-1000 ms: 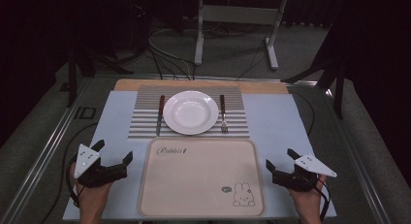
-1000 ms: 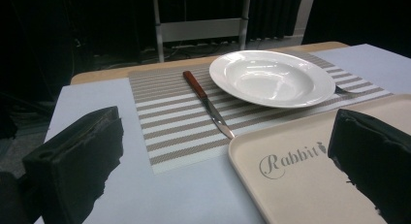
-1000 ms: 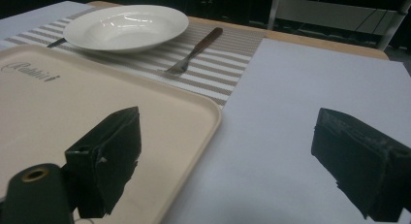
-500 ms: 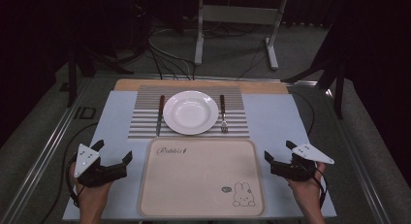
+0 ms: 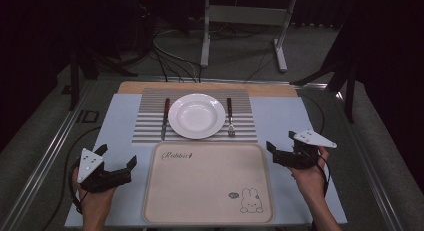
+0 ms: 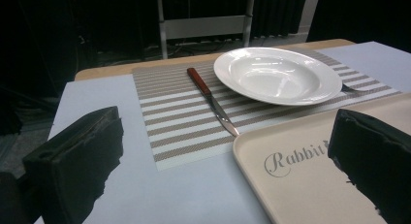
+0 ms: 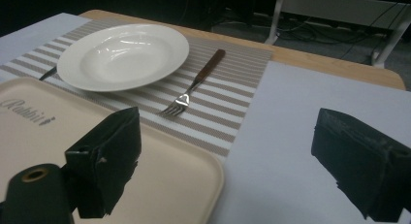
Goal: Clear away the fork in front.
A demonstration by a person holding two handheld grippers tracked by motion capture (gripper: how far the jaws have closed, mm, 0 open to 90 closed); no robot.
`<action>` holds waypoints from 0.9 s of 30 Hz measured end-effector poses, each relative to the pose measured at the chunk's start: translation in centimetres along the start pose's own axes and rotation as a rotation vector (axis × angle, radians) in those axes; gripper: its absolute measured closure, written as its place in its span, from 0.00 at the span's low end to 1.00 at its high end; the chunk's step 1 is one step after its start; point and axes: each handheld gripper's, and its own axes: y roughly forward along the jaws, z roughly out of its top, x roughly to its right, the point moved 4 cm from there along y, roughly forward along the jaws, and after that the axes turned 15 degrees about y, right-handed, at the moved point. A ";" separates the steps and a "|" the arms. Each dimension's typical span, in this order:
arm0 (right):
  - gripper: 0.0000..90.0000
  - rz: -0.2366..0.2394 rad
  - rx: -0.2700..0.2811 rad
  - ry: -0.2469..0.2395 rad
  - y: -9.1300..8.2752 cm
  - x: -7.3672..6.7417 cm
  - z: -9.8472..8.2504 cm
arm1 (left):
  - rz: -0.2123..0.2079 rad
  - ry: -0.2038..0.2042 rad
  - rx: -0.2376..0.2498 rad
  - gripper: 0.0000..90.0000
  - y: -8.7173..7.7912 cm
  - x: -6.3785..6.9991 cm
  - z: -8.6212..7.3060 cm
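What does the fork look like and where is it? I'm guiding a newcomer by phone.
Find the striped placemat beyond the beige tray. On it, right of the white plate, lies the fork. Unlike the knife left of the plate, it ends in tines pointing toward the tray.

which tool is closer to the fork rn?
Right. The right tool sits off the tray's right edge, just below and right of the fork. The left tool is across the tray on the knife's side, clearly farther away.

Metal stand (image 5: 243,21) beyond table.
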 end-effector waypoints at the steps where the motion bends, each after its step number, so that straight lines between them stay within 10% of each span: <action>1: 0.12 0.002 -0.002 0.003 0.2 0.0 0.2 | 0.001 0.001 -0.001 0.00 0.0 0.0 0.0; 27: 0.12 -0.034 -0.045 0.027 6.3 -1.1 4.3 | 0.005 0.012 -0.014 0.00 0.2 0.0 -0.1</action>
